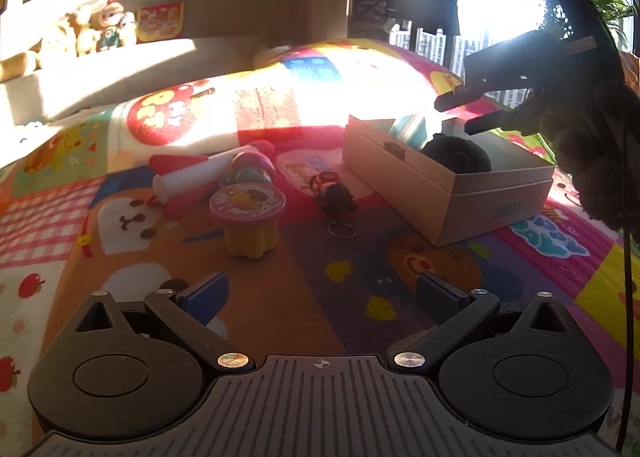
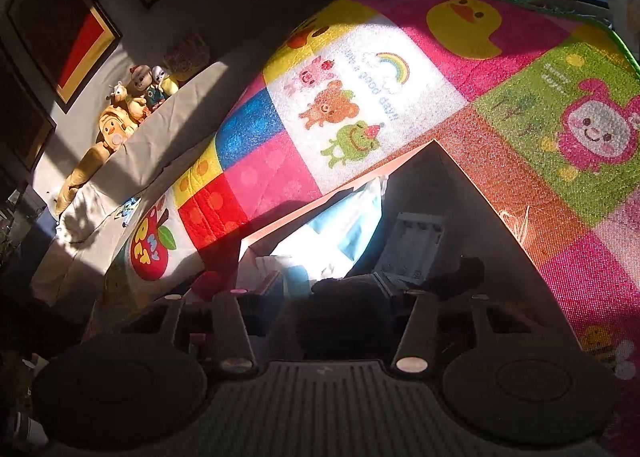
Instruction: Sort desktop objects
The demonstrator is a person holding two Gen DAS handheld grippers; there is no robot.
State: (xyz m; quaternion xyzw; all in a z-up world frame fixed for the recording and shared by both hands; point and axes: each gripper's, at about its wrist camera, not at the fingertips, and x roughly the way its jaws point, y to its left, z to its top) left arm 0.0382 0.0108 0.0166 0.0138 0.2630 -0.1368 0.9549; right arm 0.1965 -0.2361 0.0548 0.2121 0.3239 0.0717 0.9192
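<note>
My left gripper [image 1: 322, 293] hovers low over the play mat, open, with nothing between its blue pads [image 1: 204, 293]. Ahead of it lie a yellow cup with a pink lid [image 1: 248, 217], a white and red rocket toy [image 1: 192, 177], a coloured ball [image 1: 250, 169] and a black keychain figure [image 1: 334, 195]. To the right stands a white box [image 1: 472, 197] holding a dark fuzzy object [image 1: 456, 155]. My right gripper [image 1: 464, 109], held in a gloved hand [image 1: 592, 145], hangs over that box, open and with nothing in it. In the right wrist view the right gripper [image 2: 324, 297] looks down at the dark object [image 2: 344, 297] inside the box [image 2: 420, 185].
A colourful play mat [image 1: 360, 257] covers the surface and rises over a hump at the back. The box also holds a blue and white packet [image 2: 340, 225] and a white tray [image 2: 412, 245]. Plush toys [image 1: 108, 29] line a ledge at the far left. A cable [image 1: 628, 257] hangs at the right.
</note>
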